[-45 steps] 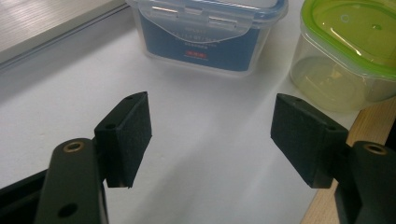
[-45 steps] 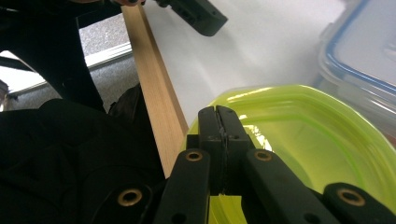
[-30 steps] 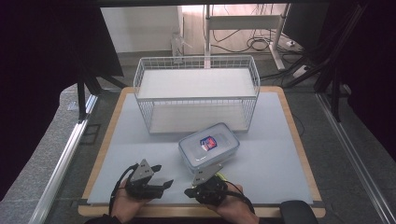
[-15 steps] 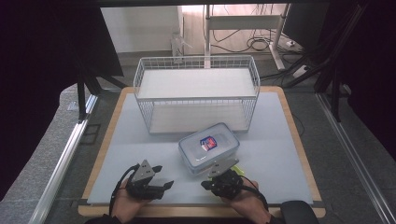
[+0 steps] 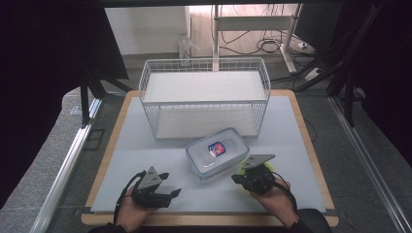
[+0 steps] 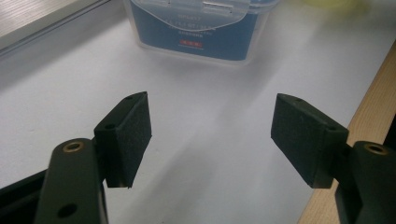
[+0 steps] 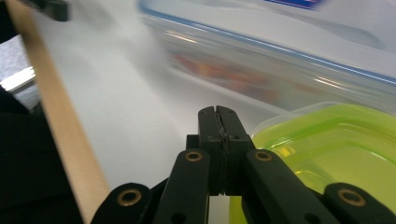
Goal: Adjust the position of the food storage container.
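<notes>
White mat (image 5: 145,145) on wood-edged table (image 5: 311,145) — left gripper (image 5: 167,187) jaws released, right gripper (image 5: 241,178) clenched.

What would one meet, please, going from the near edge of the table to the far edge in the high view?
Left gripper → clear plastic lidded container with a blue label → white wire basket.

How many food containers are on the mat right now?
2. A clear lidded box sits mid-mat in front of the wire rack. A green container lies just beside it under the right gripper, largely hidden from above.
</notes>
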`<state>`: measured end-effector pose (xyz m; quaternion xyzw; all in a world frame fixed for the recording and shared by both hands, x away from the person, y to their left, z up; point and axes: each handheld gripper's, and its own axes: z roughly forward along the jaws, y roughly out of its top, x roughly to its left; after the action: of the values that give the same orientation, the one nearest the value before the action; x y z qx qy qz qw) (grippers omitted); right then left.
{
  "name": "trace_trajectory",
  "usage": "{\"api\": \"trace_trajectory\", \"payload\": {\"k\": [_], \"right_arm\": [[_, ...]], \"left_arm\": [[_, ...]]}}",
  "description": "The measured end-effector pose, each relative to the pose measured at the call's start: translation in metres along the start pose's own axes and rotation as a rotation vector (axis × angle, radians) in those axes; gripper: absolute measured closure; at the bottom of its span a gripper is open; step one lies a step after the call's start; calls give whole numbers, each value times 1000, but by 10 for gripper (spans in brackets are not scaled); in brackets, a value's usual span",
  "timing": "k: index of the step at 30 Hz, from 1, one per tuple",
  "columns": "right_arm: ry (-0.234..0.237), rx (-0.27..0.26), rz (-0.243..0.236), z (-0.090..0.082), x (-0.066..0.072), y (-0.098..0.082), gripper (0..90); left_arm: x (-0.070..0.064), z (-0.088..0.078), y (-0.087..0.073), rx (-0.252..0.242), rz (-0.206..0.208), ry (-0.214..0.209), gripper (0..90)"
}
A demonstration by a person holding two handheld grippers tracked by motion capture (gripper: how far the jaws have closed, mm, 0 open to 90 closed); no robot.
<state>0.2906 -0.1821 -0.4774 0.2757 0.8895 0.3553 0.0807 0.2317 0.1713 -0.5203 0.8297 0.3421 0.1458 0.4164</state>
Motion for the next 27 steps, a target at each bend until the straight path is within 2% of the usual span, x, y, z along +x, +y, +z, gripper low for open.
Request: {"api": "trace_trajectory", "payload": {"k": [7,21,24,27], "right_arm": [[-50,-12,66,-13,-27,-12,900],[-163,-41,183,-41,-73,-35,900],[-168,-47,214,-44,-78,-39,900],[-157,-43,200,-42,-73,-36,900]], "left_arm": [[0,1,0,6,2,1,286],[0,2,0,14,0,0,286],[0,2,0,15,-2,0,287],[1,2,0,16,-4,0,289]]}}
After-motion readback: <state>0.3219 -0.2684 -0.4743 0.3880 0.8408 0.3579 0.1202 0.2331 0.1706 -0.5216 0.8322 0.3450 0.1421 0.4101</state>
